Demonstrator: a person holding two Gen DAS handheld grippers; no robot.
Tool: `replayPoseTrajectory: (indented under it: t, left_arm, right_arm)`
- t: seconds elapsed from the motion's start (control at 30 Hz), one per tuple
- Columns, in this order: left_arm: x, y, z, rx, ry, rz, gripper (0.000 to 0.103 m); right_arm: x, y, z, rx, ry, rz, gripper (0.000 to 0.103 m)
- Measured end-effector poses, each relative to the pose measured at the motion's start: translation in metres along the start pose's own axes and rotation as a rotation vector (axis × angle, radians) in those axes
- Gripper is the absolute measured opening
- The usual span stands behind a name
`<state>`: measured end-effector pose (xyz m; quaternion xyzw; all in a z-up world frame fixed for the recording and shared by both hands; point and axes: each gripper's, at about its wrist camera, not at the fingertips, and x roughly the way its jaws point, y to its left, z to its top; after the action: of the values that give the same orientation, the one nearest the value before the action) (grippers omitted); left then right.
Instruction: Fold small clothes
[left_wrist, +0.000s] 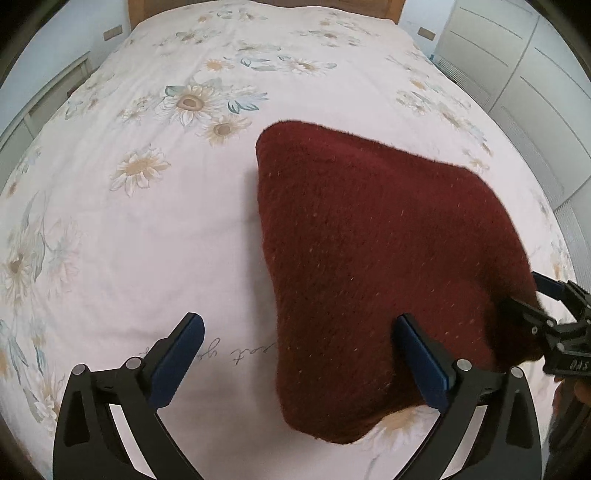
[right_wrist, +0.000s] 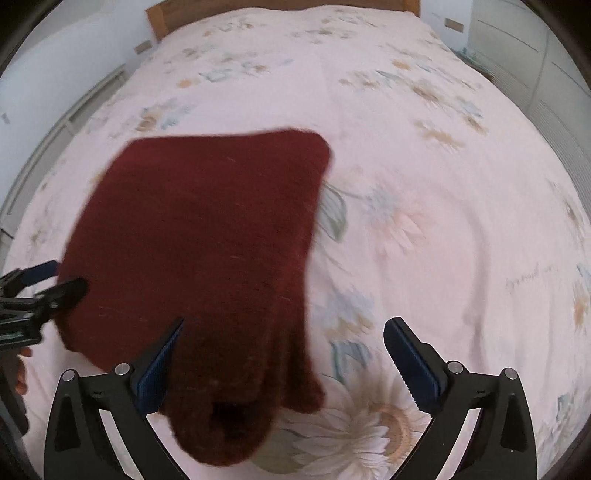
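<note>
A dark red knitted garment (left_wrist: 376, 258) lies folded on the floral bed sheet (left_wrist: 147, 240). My left gripper (left_wrist: 299, 332) is open, its jaws wide apart over the garment's near left edge, its right finger (left_wrist: 421, 362) above the fabric. My right gripper (right_wrist: 284, 336) is open too, over the garment's near right corner (right_wrist: 229, 424). The garment (right_wrist: 199, 236) fills the left of the right wrist view, which is blurred. Each gripper shows at the side of the other's view: the right one (left_wrist: 554, 317) and the left one (right_wrist: 40, 288).
The bed (right_wrist: 443, 184) spreads wide on all sides of the garment. A wooden headboard (left_wrist: 258, 5) stands at the far end. White cabinets (left_wrist: 535, 74) run along the right, and a white wall and shelf (left_wrist: 44, 92) along the left.
</note>
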<state>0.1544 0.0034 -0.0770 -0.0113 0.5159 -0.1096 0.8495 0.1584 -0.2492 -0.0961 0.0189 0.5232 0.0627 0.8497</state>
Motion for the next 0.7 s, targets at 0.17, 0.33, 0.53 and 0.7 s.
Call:
replayPoseTrajectory:
  t: [0.17, 0.33, 0.53, 0.7]
  left_arm:
    - [0.017, 0.005, -0.009, 0.034, -0.031, 0.006, 0.103]
    - [0.022, 0.008, -0.021, 0.029, -0.059, -0.015, 0.103]
    - [0.004, 0.007, -0.017, -0.01, -0.064, -0.009, 0.102]
    - [-0.029, 0.004, -0.017, -0.011, -0.089, 0.026, 0.102]
  right_arm:
    - [0.011, -0.019, -0.017, 0.045, -0.008, 0.039, 0.102]
    - [0.008, -0.019, -0.021, 0.074, -0.027, 0.043, 0.102]
    - [-0.031, -0.007, -0.019, 0.05, -0.061, 0.019, 0.102]
    - [-0.078, -0.004, -0.026, 0.035, -0.109, -0.019, 0.102]
